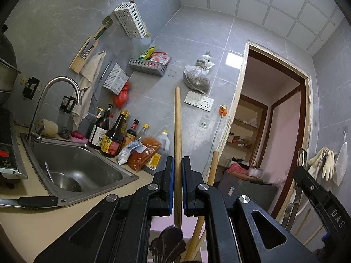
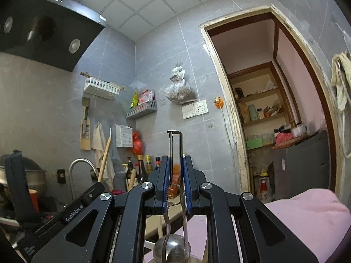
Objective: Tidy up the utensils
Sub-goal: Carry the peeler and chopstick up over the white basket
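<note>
Our left gripper (image 1: pixel 178 164) is clamped on a wooden stick (image 1: pixel 177 131) that stands upright between its pads, beside the sink (image 1: pixel 76 166) and the bottles (image 1: pixel 114 135). Our right gripper (image 2: pixel 176 168) is closed on a metal peeler (image 2: pixel 175 153), its serrated blade rising above the fingertips, with a ladle (image 2: pixel 172 247) below.

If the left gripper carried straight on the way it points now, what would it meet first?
Probably the grey tiled wall, near the white switch plate. The left gripper, shut on a wooden handle, has open air ahead before that; depth is hard to judge through the fisheye.
</note>
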### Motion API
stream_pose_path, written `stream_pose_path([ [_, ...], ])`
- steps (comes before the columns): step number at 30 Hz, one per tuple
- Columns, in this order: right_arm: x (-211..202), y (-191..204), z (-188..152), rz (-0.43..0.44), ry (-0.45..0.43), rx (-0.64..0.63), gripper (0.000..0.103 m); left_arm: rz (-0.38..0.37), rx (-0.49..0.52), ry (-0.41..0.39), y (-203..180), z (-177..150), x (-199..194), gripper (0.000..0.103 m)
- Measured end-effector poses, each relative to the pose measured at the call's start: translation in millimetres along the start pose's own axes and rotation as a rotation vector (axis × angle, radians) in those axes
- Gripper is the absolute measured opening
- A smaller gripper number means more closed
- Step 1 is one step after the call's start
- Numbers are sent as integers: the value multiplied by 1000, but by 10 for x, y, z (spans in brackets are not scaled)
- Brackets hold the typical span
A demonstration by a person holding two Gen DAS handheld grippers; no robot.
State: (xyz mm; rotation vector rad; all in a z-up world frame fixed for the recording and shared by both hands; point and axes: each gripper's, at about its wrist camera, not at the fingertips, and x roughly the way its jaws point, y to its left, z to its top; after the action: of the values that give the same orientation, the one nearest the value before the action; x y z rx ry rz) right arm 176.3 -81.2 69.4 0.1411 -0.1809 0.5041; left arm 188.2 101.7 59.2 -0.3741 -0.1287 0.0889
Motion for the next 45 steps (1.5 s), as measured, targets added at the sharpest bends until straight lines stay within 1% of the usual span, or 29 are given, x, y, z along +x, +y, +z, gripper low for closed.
stream_pose_path([
  [3, -22, 38, -20, -2, -2, -28, 11, 6, 24, 10, -12, -18, -3, 4],
  [10, -64, 51, -48, 1, -1, -39, 12, 11, 30, 50, -19, -80, -5, 5],
  [16, -85, 103, -62, 3, -6, -65, 12, 14, 86, 48, -106, -141, -32, 5],
  [22, -102, 154, -70, 14, -9, -88, 13, 16, 81, 77, -91, -162, -38, 5],
  [24, -106, 160, -73, 18, -9, -90, 14, 17, 80, 83, -91, -168, -54, 5],
  [34, -97, 154, -73, 22, -6, -85, 18, 4, 73, 89, -92, -169, -80, 5],
  [36, -98, 154, -73, 22, -8, -85, 21, -5, 65, 89, -90, -156, -82, 5],
  [41, -102, 147, -73, 21, -11, -81, 26, -22, 55, 88, -76, -121, -100, 10],
  [43, -106, 139, -63, 18, -15, -76, 28, -35, 44, 80, -66, -80, -124, 15],
  [44, -115, 133, -52, 16, -19, -72, 30, -42, 36, 74, -64, -52, -137, 16],
  [45, -120, 124, -38, 14, -23, -65, 34, -51, 23, 66, -51, -11, -160, 20],
])
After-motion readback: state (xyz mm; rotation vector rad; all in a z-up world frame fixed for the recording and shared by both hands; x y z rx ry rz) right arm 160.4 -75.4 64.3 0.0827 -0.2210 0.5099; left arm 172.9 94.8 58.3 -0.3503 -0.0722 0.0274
